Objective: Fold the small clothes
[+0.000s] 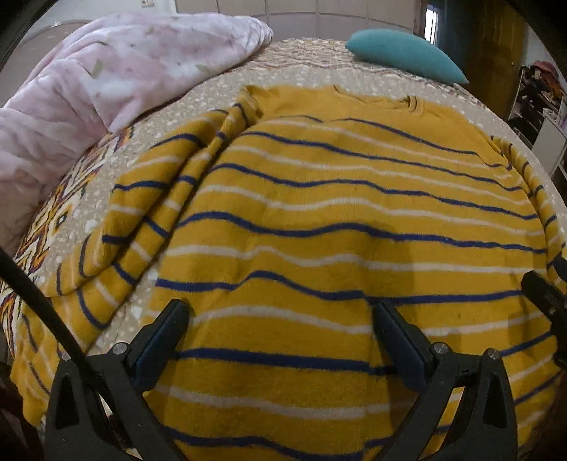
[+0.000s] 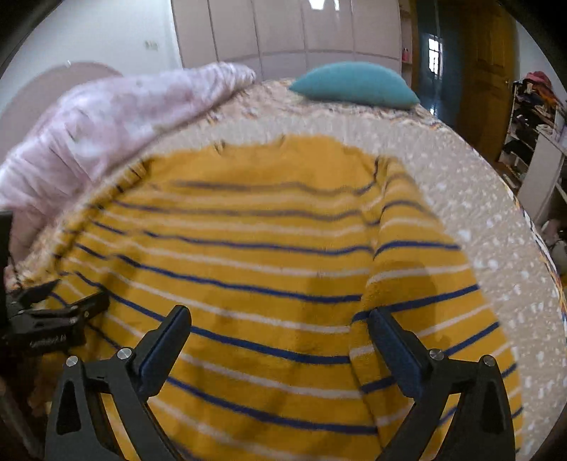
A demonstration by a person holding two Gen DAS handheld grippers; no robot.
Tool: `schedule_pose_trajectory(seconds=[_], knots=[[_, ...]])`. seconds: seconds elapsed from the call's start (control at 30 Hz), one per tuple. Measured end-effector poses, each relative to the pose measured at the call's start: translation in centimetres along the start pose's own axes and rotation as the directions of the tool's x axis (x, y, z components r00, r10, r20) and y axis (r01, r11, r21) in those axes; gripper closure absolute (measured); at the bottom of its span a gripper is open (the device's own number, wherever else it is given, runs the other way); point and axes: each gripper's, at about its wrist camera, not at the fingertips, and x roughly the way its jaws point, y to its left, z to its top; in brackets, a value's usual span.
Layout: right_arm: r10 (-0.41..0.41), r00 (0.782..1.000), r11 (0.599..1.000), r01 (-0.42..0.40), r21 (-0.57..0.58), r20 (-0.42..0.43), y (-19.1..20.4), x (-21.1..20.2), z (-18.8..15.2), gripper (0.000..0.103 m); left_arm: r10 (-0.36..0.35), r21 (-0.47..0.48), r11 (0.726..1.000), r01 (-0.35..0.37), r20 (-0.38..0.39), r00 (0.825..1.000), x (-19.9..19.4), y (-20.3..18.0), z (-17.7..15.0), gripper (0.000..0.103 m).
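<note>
A mustard-yellow sweater (image 1: 319,220) with blue and white stripes lies flat on the bed, collar at the far end. Its left sleeve (image 1: 141,227) is bunched along the left side. My left gripper (image 1: 280,312) is open and empty, just above the sweater's lower left part. The sweater also shows in the right wrist view (image 2: 248,255), with its right sleeve (image 2: 425,290) folded down along the side. My right gripper (image 2: 280,319) is open and empty above the lower right part. The left gripper (image 2: 53,319) shows at the left edge of the right wrist view.
A pink blanket (image 1: 106,81) is heaped at the far left of the patterned bedspread (image 1: 301,71). A teal pillow (image 1: 404,56) lies at the far end. A wardrobe (image 2: 283,28), a wooden door (image 2: 489,71) and cluttered shelves (image 2: 531,117) stand beyond the bed.
</note>
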Motion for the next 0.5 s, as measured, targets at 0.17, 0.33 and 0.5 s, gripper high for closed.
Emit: schedule_pose_trajectory(seconds=[0.17,0.33,0.5], knots=[[-0.066,0.998,0.997,0.065,-0.034,-0.011,0.4,1.1,-0.5,0.000,-0.029,-0.037,0.999,0.030,0.026,0.999,0.4,0.4,-0.4,0.000],[-0.120,0.993,0.991,0.119,-0.056,-0.015,1.0,1.7,-0.7,0.000,-0.027,-0.040,0.999,0.029,0.043,0.999,0.3,0.4,-0.5,0.000],[-0.124,0.992,0.991,0.124,-0.054,0.002,1.1,1.9,-0.9,0.000,-0.025,-0.043,0.999,0.027,0.047,0.999,0.3,0.4,-0.6,0.000]])
